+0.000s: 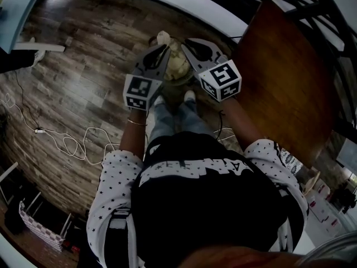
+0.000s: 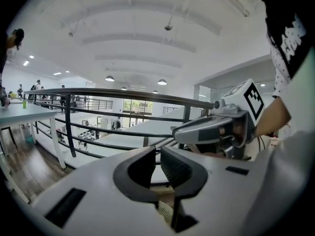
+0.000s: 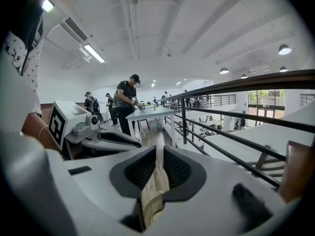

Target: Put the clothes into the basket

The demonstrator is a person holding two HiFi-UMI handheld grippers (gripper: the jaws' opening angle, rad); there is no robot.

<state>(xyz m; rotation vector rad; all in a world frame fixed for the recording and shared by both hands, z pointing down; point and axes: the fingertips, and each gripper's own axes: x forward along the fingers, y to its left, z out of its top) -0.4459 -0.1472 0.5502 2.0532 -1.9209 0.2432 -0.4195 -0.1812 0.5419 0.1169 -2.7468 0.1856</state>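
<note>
Shirt (image 1: 206, 205) lettering unreadable; left gripper (image 1: 165, 49) and right gripper (image 1: 188, 43), jaws closed and empty, above basket (image 3: 150, 208).

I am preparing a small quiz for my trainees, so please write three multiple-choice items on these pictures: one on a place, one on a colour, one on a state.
1. Where does the basket stand?
A. On the brown table
B. On the wooden floor, just beyond the person's shoes
C. On a chair

2. What colour is the loose cable on the floor?
A. White
B. Red
C. Green

3. What do the left gripper and the right gripper hold?
A. One garment each
B. The cable
C. Nothing

Right letters:
1 B: the head view shows it on the planks past the shoes, under the gripper tips.
2 A: it lies in white loops on the dark wood.
3 C: each gripper view shows the jaws almost together with nothing between them.
</note>
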